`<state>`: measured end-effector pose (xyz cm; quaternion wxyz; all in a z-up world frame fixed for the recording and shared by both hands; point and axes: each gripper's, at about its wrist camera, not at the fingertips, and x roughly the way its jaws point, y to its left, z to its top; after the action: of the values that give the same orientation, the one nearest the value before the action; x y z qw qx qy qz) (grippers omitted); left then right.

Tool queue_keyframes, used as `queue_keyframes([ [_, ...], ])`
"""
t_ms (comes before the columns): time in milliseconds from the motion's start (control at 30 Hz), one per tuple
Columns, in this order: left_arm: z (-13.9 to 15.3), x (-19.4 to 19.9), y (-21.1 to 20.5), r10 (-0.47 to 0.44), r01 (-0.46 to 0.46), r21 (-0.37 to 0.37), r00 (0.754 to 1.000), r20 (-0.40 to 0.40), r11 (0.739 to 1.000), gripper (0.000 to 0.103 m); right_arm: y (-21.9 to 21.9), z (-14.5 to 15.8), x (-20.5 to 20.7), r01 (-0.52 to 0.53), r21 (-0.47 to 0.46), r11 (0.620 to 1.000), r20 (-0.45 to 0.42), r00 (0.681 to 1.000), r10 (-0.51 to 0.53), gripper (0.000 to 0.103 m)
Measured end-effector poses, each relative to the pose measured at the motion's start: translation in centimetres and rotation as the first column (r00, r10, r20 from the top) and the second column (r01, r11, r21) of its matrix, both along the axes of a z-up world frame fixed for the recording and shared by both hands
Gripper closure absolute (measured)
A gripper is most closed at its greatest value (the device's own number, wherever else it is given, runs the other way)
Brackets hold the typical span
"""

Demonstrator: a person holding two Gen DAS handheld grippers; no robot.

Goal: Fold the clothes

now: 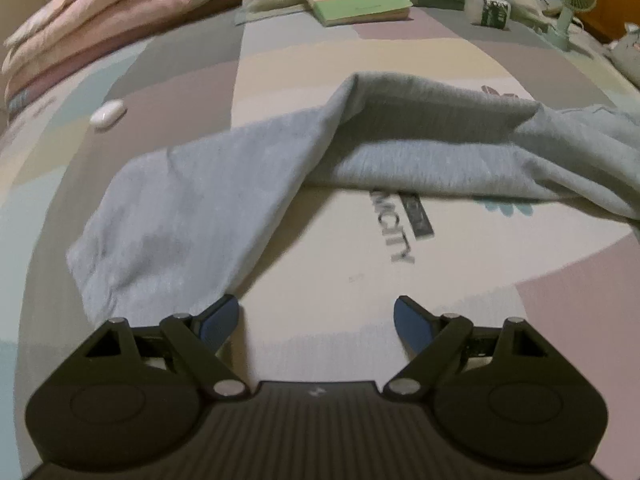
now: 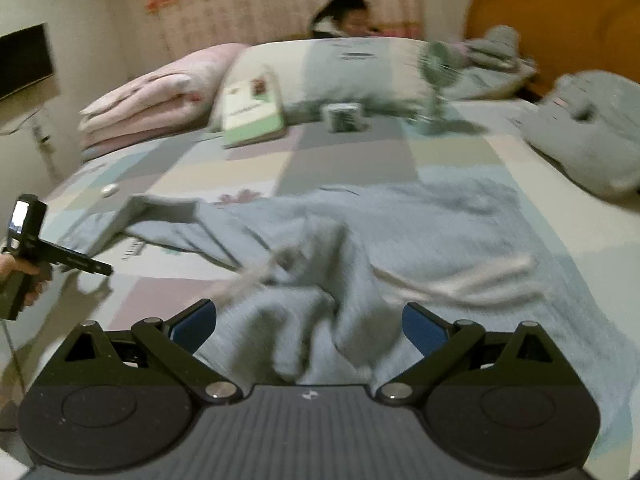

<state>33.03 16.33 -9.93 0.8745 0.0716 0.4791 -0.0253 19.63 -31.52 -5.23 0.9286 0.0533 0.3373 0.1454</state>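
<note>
Grey-blue garment [image 1: 192,208], spread rumpled on patchwork bedcover [image 1: 340,272]; long axis left to right. Sleeve end lies just beside left gripper [image 1: 318,322], slightly to its left; jaws wide, holding nothing. Bunched body lies directly ahead of right gripper [image 2: 310,330]; jaws wide, empty, cloth between them.

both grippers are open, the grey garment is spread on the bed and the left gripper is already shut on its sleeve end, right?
Not quite. The left gripper is open, not shut on anything: in the left wrist view its fingers stand wide apart over the bedsheet, with the sleeve end just beside its left finger. The rest holds: the right gripper is open and the grey garment lies on the bed.
</note>
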Motion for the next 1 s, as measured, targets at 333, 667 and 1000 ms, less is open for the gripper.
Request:
queue_keyframes([
  [333,1.8,-4.4,-2.5,-0.142,0.142,-0.002,0.988,0.066,0.990,0.017,4.6,2.6,9.1,-0.137,0.036,0.990,-0.058,0.989,0.139,0.002],
  [667,2.9,-5.2,-8.2,-0.286,0.291,-0.034,0.951,0.115,0.956,0.018,-0.4,1.7,9.7,-0.006,-0.076,0.997,-0.100,0.995,-0.002,0.002],
  [1000,3.1,-2.7,-17.9,-0.398,0.410,-0.078,0.907,0.133,0.909,0.022,-10.7,-1.6,6.5,0.159,-0.016,0.987,-0.148,0.976,-0.160,0.002],
])
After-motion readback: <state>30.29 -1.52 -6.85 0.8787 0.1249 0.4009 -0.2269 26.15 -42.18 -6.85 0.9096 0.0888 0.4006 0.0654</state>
